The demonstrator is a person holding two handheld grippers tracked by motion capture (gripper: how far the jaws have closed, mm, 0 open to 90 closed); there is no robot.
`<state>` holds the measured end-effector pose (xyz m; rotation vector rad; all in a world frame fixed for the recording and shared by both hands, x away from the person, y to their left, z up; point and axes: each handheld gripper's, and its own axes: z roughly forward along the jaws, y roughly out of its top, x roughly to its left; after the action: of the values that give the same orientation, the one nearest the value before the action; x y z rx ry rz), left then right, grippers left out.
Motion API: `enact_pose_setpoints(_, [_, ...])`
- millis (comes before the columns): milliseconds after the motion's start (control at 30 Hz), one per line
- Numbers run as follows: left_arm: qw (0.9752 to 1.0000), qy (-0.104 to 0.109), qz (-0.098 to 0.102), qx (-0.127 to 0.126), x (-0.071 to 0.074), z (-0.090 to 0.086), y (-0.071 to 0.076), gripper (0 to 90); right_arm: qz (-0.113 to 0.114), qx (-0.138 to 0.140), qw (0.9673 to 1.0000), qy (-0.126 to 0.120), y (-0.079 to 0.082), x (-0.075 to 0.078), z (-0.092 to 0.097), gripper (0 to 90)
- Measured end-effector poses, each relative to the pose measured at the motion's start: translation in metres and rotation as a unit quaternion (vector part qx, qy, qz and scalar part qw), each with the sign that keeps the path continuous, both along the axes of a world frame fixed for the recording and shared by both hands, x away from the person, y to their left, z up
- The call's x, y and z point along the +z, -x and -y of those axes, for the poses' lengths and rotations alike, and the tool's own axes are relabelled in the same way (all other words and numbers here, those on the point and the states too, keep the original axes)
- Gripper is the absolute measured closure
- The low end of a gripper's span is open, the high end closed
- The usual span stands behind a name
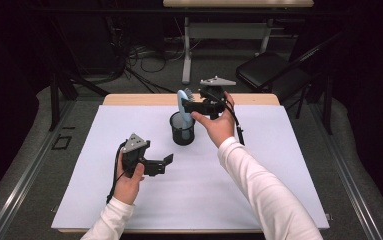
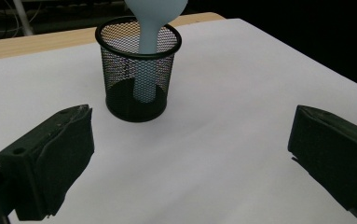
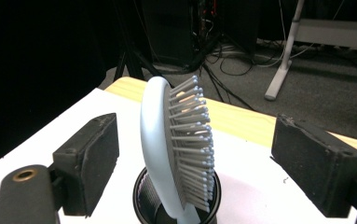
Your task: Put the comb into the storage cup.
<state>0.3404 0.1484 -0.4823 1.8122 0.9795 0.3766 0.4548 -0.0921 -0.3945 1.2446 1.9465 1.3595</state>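
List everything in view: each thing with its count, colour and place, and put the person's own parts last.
Light blue plastic hairbrush: one, handle down in the cup, grey bristles.
Black wire-mesh cup: one, upright at the middle of the sheet.
White sheet: one, covering most of the table.
Wooden table: one, its pale edge bare at the far side.
Black folding chair: one, on the floor beyond the table, right.
Left hand-held gripper: one, black, open over the sheet, near left.
Right hand-held gripper: one, black, jaws open either side of the brush head.
White sleeves: two, entering from the bottom.
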Motion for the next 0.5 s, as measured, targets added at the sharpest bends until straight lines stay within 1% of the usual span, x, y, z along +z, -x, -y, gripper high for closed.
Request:
enact_pose_setpoints(133, [1.0000, 0.000, -0.001, 0.000, 0.0001, -0.0003, -0.0001, 0.5, -0.006, 0.003, 0.9999, 0.008, 0.0020, 0.0019, 0.0030, 11.7])
enact_pose_setpoints(233, [1.0000, 0.001, -0.001, 0.001, 0.0000, -0.0002, -0.0002, 0.5, -0.011, 0.005, 0.9999, 0.009, 0.0039, 0.0036, 0.0044, 7.4])
enact_pose_setpoints(400, [1.0000, 0.003, 0.000, 0.000, 0.0011, -0.0010, -0.0001, 0.5, -0.016, 0.011, 0.9998, 0.007, 0.0067, 0.0058, 0.0064, 2.8])
enact_pose_setpoints(500, [1.0000, 0.003, 0.000, 0.001, 0.0016, -0.0016, 0.0000, 0.5, -0.021, 0.015, 0.9996, 0.013, 0.0079, 0.0051, 0.0064, 0.9])
